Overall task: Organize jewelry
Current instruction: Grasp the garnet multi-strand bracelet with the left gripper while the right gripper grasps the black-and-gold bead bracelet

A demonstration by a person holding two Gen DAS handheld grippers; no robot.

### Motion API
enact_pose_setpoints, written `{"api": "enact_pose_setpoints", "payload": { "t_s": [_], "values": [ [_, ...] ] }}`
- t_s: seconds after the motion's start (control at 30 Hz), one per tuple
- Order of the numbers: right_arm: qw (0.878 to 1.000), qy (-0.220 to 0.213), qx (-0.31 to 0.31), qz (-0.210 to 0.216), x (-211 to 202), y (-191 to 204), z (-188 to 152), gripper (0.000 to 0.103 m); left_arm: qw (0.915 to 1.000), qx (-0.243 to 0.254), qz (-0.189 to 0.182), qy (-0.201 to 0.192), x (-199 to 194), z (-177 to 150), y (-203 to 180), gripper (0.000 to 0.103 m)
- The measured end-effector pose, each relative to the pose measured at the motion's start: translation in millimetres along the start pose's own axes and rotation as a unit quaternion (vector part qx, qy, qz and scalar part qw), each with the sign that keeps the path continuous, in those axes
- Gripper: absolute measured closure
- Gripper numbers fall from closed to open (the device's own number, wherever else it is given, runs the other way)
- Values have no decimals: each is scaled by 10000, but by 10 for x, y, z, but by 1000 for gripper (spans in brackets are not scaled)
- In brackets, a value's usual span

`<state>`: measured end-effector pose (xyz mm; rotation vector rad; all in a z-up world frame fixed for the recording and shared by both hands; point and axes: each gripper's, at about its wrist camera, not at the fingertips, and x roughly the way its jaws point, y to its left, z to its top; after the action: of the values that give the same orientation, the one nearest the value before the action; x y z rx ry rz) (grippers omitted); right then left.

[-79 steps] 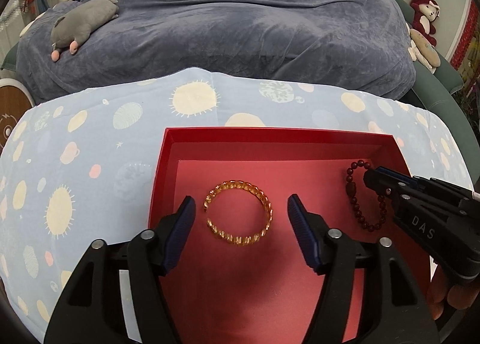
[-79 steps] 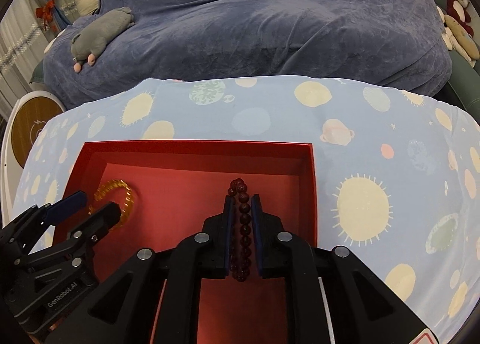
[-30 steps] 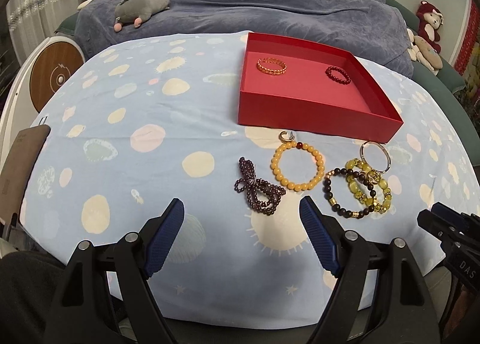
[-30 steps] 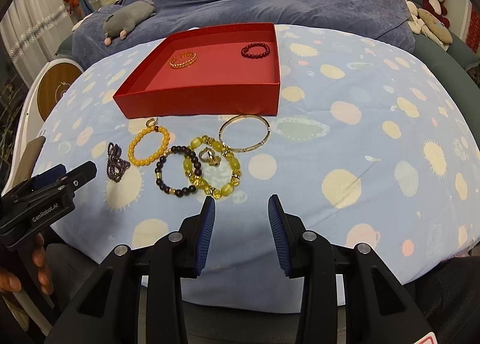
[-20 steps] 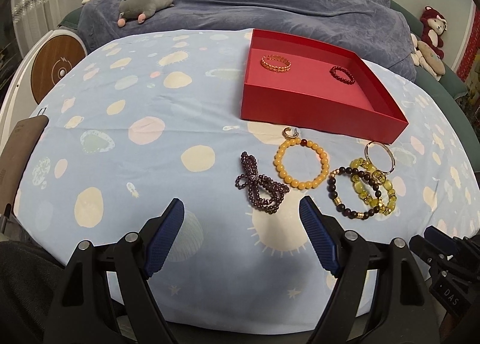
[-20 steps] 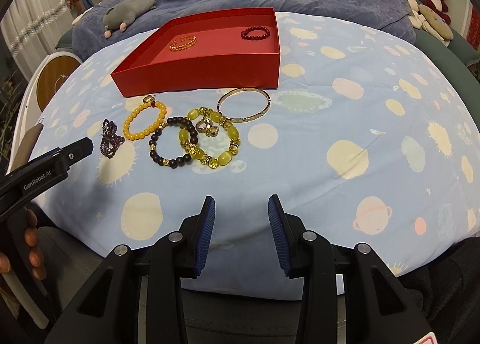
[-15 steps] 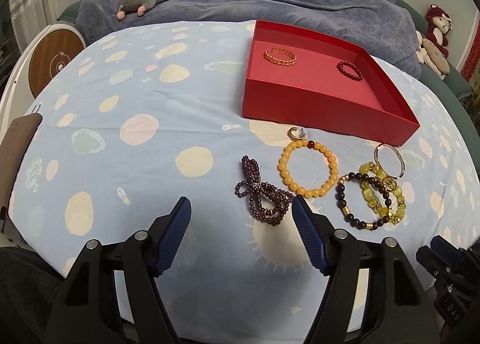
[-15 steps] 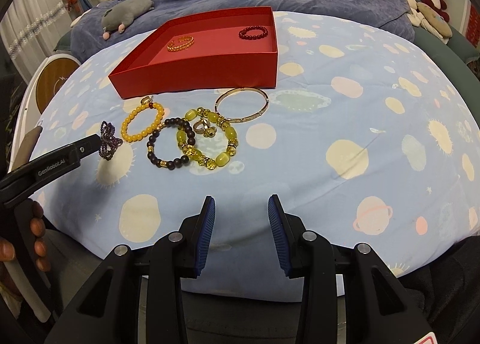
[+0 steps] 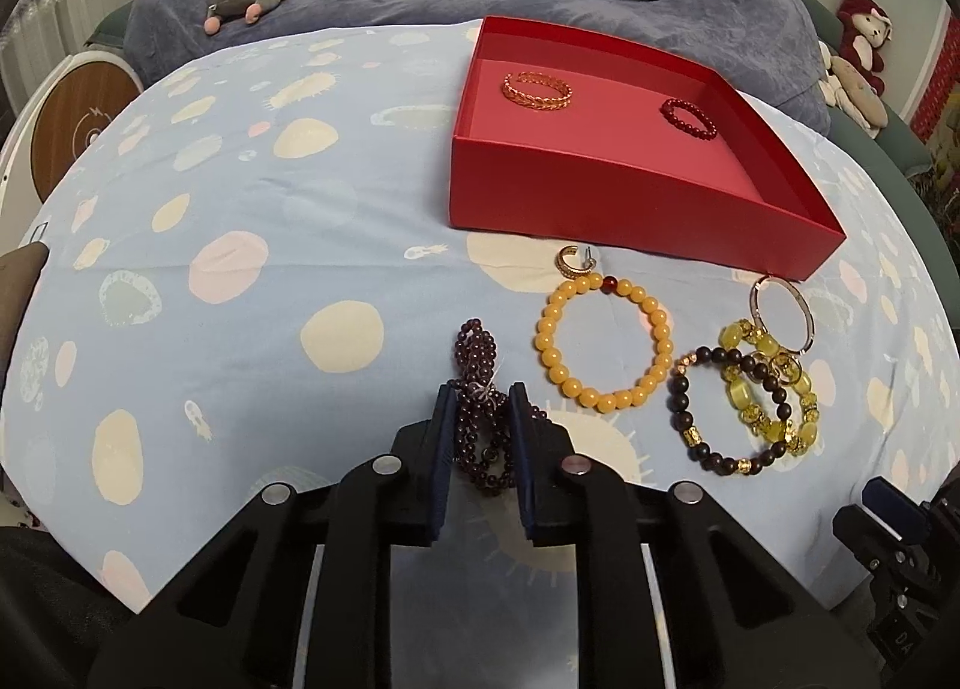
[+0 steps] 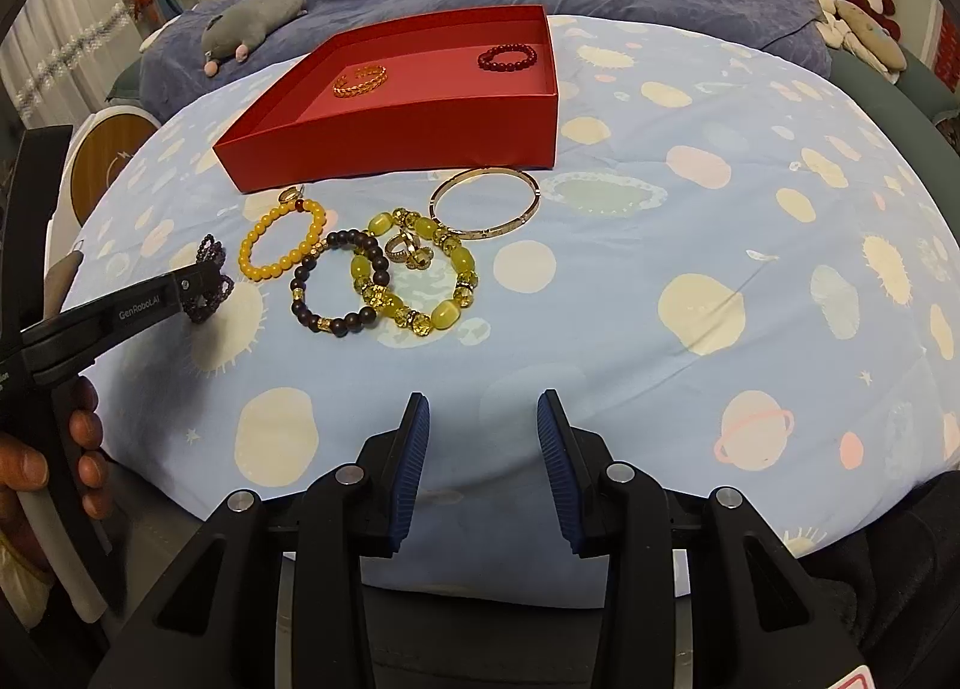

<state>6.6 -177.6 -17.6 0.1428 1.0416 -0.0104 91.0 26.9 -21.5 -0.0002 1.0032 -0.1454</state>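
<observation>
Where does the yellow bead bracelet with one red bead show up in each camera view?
Left wrist: yellow bracelet right of centre, beyond the left claw.
Right wrist: at centre left.
Shared landmark: the red tray just behind it.

Glossy yellow bead bracelet [image 9: 605, 344]; shiny metal bangle [image 10: 485, 201]; matt red box [image 9: 630, 209], probably card; printed cotton-like tablecloth [image 9: 240, 245].
</observation>
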Motion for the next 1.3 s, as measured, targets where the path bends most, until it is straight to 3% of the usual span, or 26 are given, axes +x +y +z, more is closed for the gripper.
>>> {"api": "enact_pose_setpoints", "payload": {
  "t_s": [0.4, 0.63, 0.87, 1.3],
  "values": [
    [9997, -65, 166, 151, -18, 25, 136, 66, 9999, 1, -32, -104, -213, -221, 19, 86],
    [9995, -142, -61, 287, 55, 228, 329, 66, 9999, -57, -101, -38, -177, -238, 54, 86],
    [9990, -15, -202, 408, 240, 346, 449, 86, 10000, -5, -98, -6, -158, -241, 45, 86],
    [9982, 150, -177, 551, 453, 392, 531, 95, 9999, 11, -141, 22, -134, -247, 37, 85]
  ]
}}
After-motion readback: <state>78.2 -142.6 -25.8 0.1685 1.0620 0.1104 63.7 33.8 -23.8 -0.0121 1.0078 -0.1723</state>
